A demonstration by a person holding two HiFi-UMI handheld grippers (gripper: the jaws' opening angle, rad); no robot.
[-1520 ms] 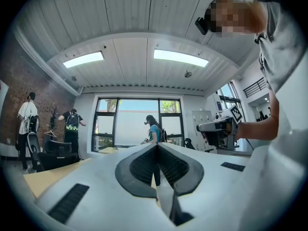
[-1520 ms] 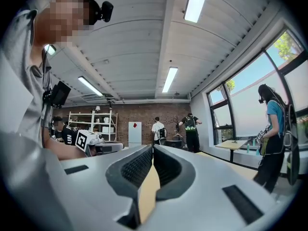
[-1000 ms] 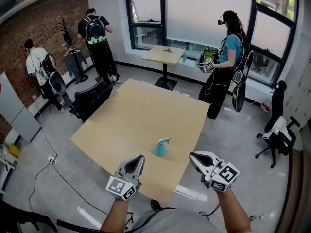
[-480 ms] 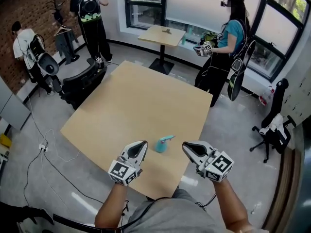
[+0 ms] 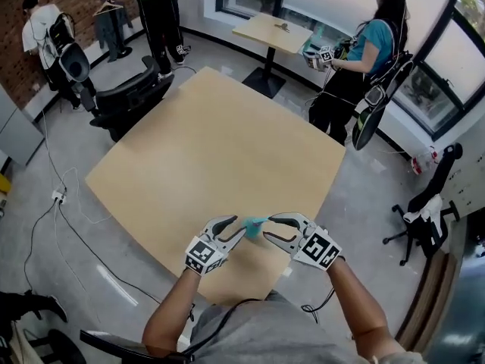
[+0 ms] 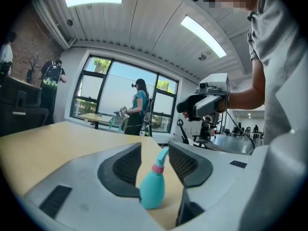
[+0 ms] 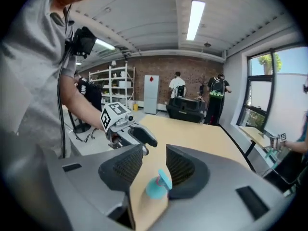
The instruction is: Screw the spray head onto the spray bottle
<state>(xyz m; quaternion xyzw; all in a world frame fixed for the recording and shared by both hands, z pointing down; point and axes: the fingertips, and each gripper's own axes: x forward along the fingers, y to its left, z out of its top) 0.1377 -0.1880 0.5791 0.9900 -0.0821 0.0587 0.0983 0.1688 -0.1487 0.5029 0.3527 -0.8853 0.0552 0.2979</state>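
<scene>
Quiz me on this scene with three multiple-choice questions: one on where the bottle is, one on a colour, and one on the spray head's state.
1. Where does the bottle stand?
A. on a chair
B. on the table, near its near edge
C. on the floor

2. What colour is the bottle's collar?
A. pink
B. yellow
C. black

3. The spray head is:
A. lying flat on the table
B. sitting on the bottle
C. missing

Answers:
1 B: the head view shows it on the tabletop close to the person.
2 A: the left gripper view shows a pink ring under the head.
3 B: it tops the bottle in both gripper views.
</scene>
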